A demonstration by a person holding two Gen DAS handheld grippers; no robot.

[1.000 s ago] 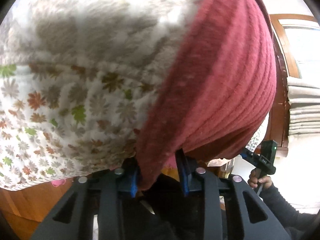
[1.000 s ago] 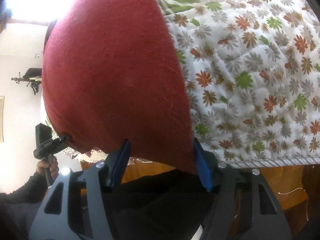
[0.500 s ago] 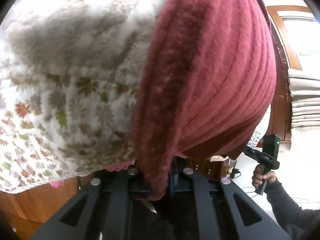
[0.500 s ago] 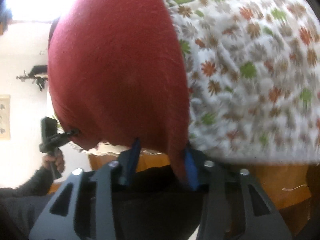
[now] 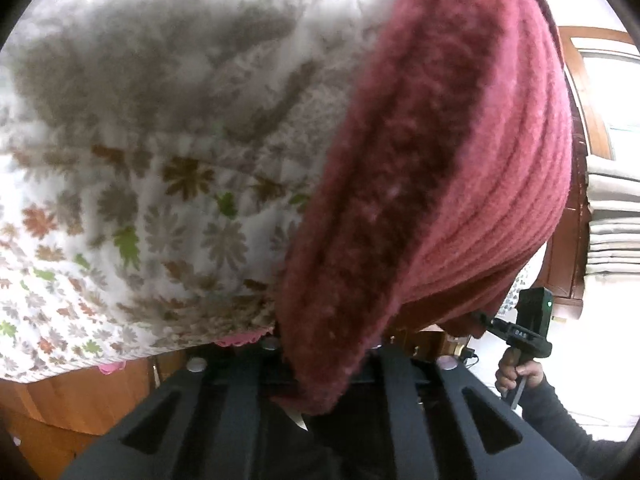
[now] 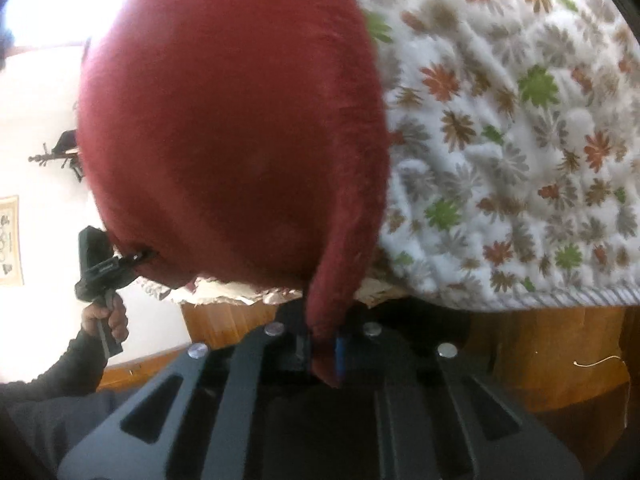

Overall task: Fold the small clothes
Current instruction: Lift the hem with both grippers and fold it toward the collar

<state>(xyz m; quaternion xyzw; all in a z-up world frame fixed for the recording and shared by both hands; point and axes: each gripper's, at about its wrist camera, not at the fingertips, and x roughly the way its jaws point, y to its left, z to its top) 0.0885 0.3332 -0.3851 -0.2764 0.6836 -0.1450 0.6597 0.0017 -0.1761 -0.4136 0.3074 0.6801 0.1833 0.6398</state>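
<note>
On the left, our left gripper (image 5: 320, 376) is clenched on 1 edge of the maroon knit garment (image 5: 440, 168), which hangs at the near edge of the flowered quilt (image 5: 132, 208). To the right, our right gripper (image 6: 322, 354) pinches the opposite edge. We judge that holding both edges keeps the knit stretched flat between our 2 hands, so it can be laid on the quilt and folded cleanly.

Bed with wooden frame (image 6: 540, 344), floral quilt (image 6: 520, 140) on top, red knit garment (image 6: 240, 120) over its edge
</note>
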